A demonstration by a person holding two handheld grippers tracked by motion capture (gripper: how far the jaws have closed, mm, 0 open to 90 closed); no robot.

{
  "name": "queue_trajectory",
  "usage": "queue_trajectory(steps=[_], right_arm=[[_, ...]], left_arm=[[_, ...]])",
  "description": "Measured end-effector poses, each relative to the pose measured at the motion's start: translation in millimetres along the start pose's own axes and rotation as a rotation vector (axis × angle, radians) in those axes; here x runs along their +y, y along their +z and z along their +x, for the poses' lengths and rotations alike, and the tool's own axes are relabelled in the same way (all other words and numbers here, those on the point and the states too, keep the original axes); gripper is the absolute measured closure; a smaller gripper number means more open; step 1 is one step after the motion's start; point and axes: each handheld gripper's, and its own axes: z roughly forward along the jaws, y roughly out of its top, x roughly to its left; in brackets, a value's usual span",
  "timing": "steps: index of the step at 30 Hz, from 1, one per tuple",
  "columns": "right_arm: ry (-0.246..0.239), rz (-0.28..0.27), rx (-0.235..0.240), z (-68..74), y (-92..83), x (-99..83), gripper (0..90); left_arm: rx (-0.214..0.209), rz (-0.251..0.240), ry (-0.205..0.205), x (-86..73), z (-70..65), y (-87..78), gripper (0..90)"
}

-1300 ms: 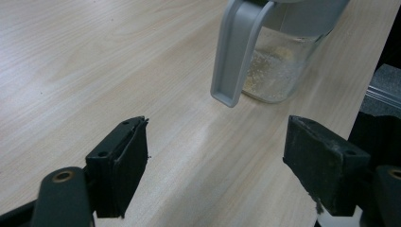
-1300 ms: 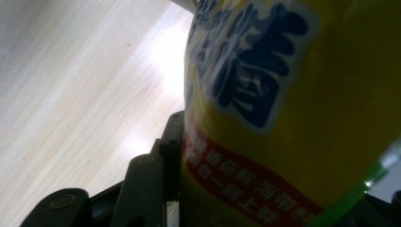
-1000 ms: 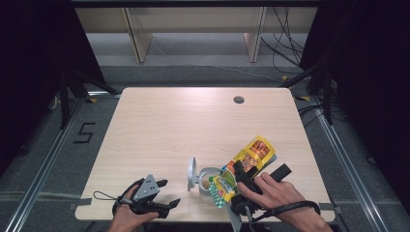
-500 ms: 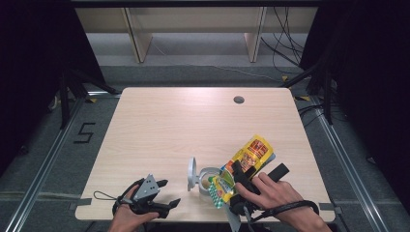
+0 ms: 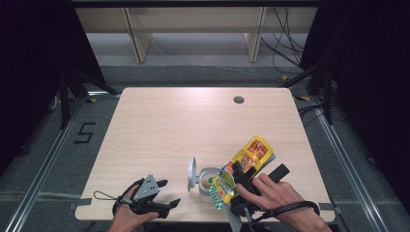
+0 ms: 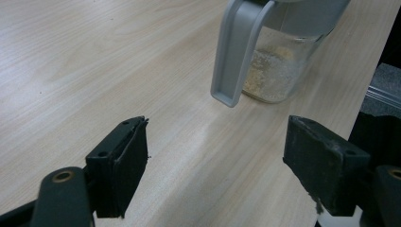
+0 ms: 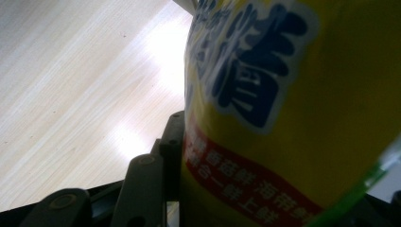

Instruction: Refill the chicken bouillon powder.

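Note:
A yellow snack pouch (image 5: 252, 153) with red and green print lies tilted, its lower end over a clear jar (image 5: 207, 180). My right gripper (image 5: 257, 173) is shut on the pouch, one black jaw on each side of it. In the right gripper view the pouch (image 7: 283, 118) sits close against the left jaw. The jar's grey lid (image 5: 192, 174) stands flipped open on its left side. My left gripper (image 5: 168, 192) rests open near the table's front left edge, pointing toward the jar. In the left gripper view the jar (image 6: 279, 71) holds a pale crumbly layer, and its grey lid (image 6: 239, 52) hangs in front.
The light wooden table (image 5: 193, 125) has a small round cable hole (image 5: 238, 100) at the back right. Beyond the table's far edge stands a low shelf (image 5: 193, 29). Dark floor and metal rails run along both sides.

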Motion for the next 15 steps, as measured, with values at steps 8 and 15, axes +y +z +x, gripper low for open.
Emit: queue_trajectory(steps=[8,15], right_arm=[[0.004,-0.001,-0.004,1.5,0.2,-1.3,61.0],[-0.007,0.000,-0.008,0.8,-1.4,-1.1,61.0]], left_arm=[[0.001,-0.007,-0.009,-0.1,-0.1,0.6,21.9],[0.000,0.000,0.000,-0.1,0.2,0.0,21.9]])
